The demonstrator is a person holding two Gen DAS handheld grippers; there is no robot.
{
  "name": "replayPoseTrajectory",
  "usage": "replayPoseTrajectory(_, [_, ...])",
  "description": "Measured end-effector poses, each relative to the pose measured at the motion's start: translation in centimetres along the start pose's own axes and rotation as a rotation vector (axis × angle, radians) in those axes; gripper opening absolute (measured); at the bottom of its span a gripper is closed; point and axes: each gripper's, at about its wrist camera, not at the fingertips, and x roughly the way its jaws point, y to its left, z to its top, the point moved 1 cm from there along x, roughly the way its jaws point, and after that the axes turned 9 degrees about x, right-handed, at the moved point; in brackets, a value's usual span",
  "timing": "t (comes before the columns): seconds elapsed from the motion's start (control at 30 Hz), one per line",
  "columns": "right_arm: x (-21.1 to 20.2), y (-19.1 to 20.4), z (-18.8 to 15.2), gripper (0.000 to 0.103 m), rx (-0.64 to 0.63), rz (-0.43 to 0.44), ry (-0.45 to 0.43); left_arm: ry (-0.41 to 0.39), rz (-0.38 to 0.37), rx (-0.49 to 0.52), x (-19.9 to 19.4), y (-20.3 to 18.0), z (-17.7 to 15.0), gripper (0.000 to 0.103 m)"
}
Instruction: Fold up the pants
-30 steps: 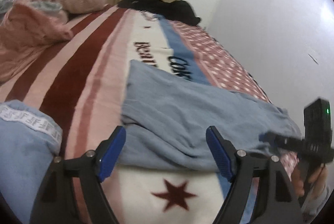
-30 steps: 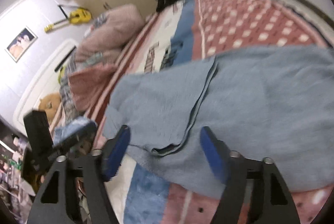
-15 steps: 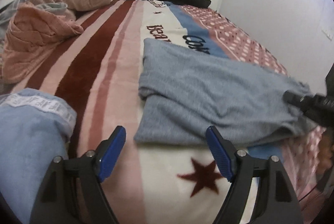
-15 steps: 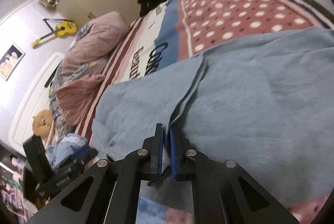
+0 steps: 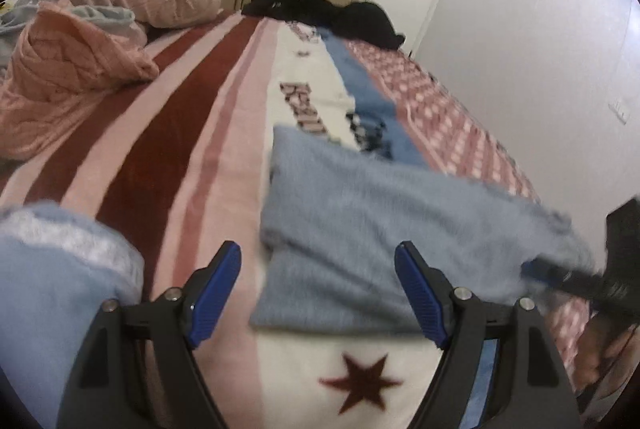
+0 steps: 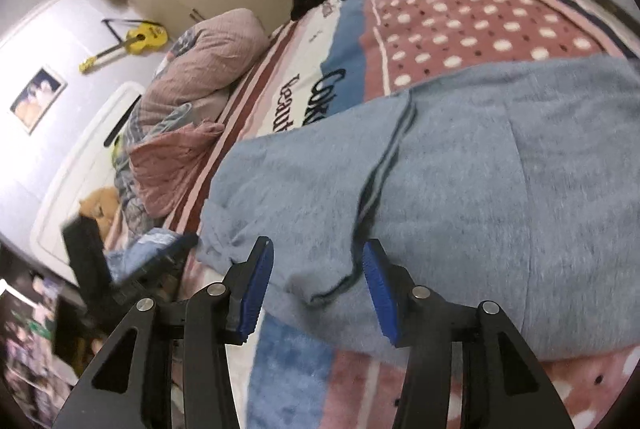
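Pants, pale blue soft knit [image 6: 460, 181], folded flat on the striped and dotted fleece blanket [image 5: 192, 133], near edge between the right gripper [image 6: 318, 283] fingers, whose jaws are opening with no cloth pinched. Left gripper [image 5: 318, 289] hovers wide apart and empty at the pants' other near corner. Risk, judged: one loose layer caught alone drags the fold askew; beyond lie pink quilted bedding [image 5: 80, 61] and black clothes [image 5: 328, 13].
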Motion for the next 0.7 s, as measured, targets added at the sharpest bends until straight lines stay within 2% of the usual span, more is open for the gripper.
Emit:
replayPoseTrajectory(0.07, [0.4, 0.2, 0.1, 0.043, -0.02, -0.034, 0.006, 0.021, -0.016, -0.013, 0.8, 0.0, 0.9, 0.076])
replayPoseTrajectory(0.13, [0.9, -0.4, 0.2, 0.043, -0.006, -0.06, 0.019, 0.064, 0.026, -0.014, 2.3, 0.0, 1.4, 0.076])
replayPoseTrajectory(0.23, [2.0, -1.1, 0.3, 0.043, 0.037, 0.008, 0.065, 0.125, 0.072, -0.009, 5.2, 0.1, 1.1, 0.076])
replayPoseTrajectory(0.27, [2.3, -1.1, 0.3, 0.043, 0.048, 0.029, 0.073, 0.145, 0.079, -0.018, 6.0, 0.3, 0.8, 0.072])
replayPoseTrajectory(0.3, [2.7, -1.2, 0.4, 0.043, 0.056, 0.04, 0.076, 0.158, 0.077, -0.026, 6.5, 0.4, 0.4, 0.061])
replayPoseTrajectory(0.33, [3.0, -1.2, 0.4, 0.037, 0.061, 0.044, 0.073, 0.174, 0.07, -0.033, 6.9, 0.4, -0.1, 0.059])
replayPoseTrajectory(0.37, [3.4, -1.1, 0.4, 0.013, 0.058, 0.042, 0.07, 0.175, 0.075, -0.03, 6.9, 0.4, -0.4, 0.059])
replayPoseTrajectory(0.4, [3.5, -1.0, 0.3, 0.003, 0.048, 0.031, 0.068, 0.169, 0.076, -0.019, 6.7, 0.2, -0.7, 0.059])
replayPoseTrajectory(0.53, [3.0, -1.1, -0.2, 0.002, 0.021, -0.059, 0.047, 0.154, 0.084, 0.012, 5.2, -0.6, -1.0, 0.059])
replayPoseTrajectory(0.63, [1.7, -1.7, 0.0, 0.003, 0.047, -0.075, 0.041, 0.1, 0.079, 0.023, 3.1, -1.6, -0.8, 0.067])
replayPoseTrajectory(0.7, [-0.2, -2.4, 0.4, 0.015, 0.077, -0.087, 0.021, 0.064, 0.06, 0.025, 1.9, -2.4, -0.6, 0.073])
